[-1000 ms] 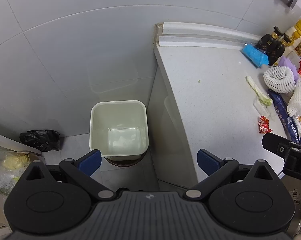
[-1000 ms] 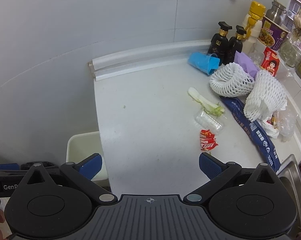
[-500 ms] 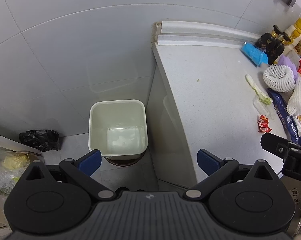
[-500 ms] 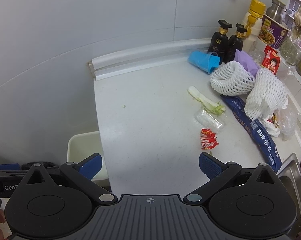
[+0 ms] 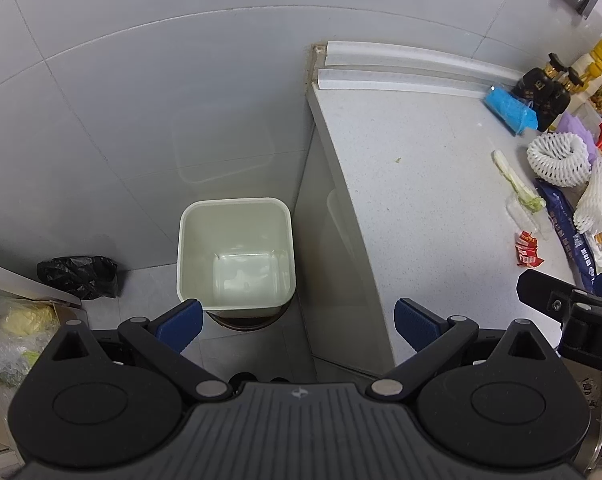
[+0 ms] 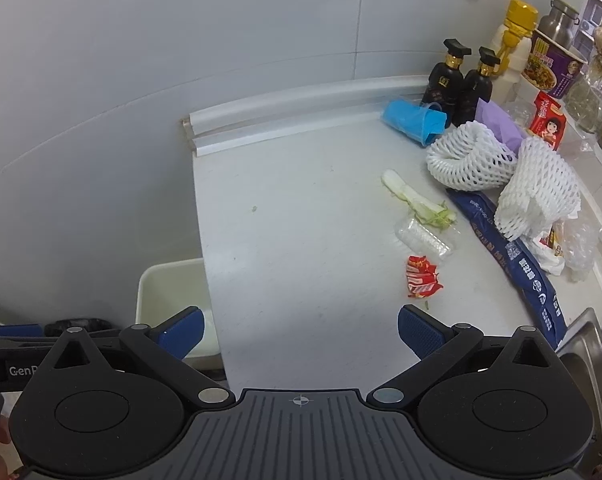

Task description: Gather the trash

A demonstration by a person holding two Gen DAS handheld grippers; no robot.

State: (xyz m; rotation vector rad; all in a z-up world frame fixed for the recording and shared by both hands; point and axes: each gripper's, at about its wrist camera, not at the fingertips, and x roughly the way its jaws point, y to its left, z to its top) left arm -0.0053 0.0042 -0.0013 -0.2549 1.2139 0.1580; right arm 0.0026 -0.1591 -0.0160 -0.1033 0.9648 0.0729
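My left gripper (image 5: pixel 299 322) hangs above the floor beside the counter (image 5: pixel 421 200), its blue-padded fingers spread wide with nothing between them. Below it the cream bin (image 5: pixel 235 256) stands on the floor, hard against the counter's end panel and close to the tiled wall; it looks bare inside. A black bag (image 5: pixel 77 276) lies on the floor to the bin's left, near the wall.

My right gripper (image 6: pixel 301 332) is held over the counter's near edge, fingers likewise wide apart and gripping nothing. The trash is scattered on the right side of the worktop: a red wrapper (image 6: pixel 421 278) lies nearest the gripper, a clear plastic packet (image 6: pixel 423 238) just beyond it, and a vegetable stalk (image 6: pixel 415 200) touching the packet's far end. A long blue wrapper (image 6: pixel 509 256) runs along the right, with two white foam nets (image 6: pixel 467 158) sitting over its far end. A blue cup (image 6: pixel 415 120) lies tipped on its side by two dark bottles (image 6: pixel 459 82) at the back wall. A steel sink (image 6: pixel 585 344) shows at the right edge.
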